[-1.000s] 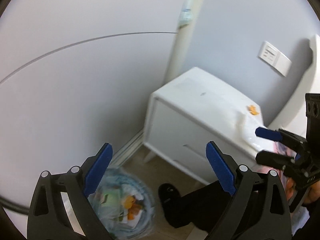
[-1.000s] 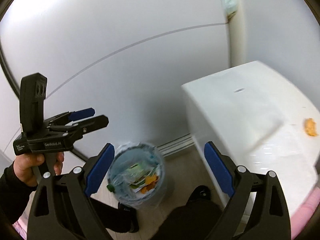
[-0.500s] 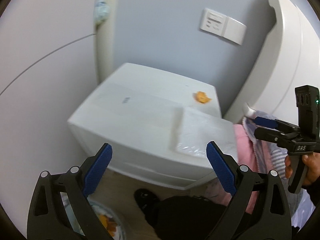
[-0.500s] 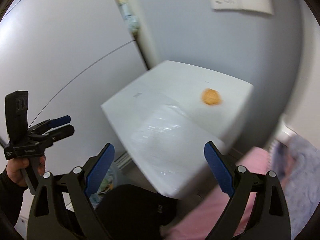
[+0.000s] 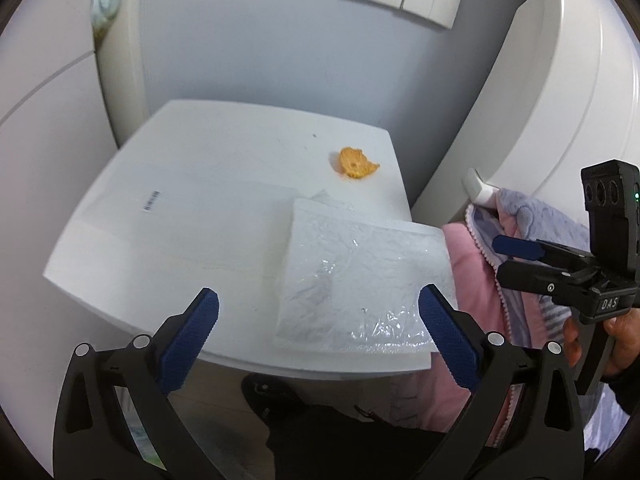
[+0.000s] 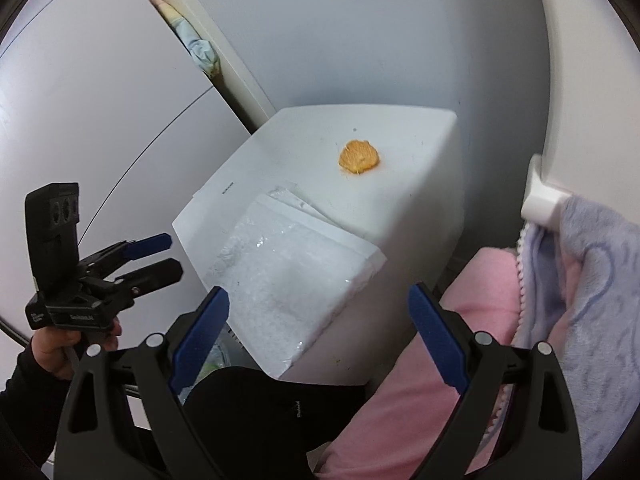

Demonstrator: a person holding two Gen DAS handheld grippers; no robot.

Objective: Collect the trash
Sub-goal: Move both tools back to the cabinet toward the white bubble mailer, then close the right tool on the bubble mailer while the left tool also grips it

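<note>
- Nightstand (image 5: pixel 192 216): white, bears both pieces of trash.
- Plastic bag (image 5: pixel 360 276) overhangs its front corner; light, limp, slippery, best pinched at that edge.
- Orange peel (image 5: pixel 356 163) near its back edge.
- Left gripper (image 5: pixel 316 328) and right gripper (image 6: pixel 318 328): both spread apart, empty.

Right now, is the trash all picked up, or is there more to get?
Not yet. Both the left gripper and the right gripper are open and empty, so nothing is in hand. Still left on the white nightstand: an orange peel near the back and a clear plastic bag at the front corner. A bit of the lined bin shows below, but what is inside is hard to tell.
</note>
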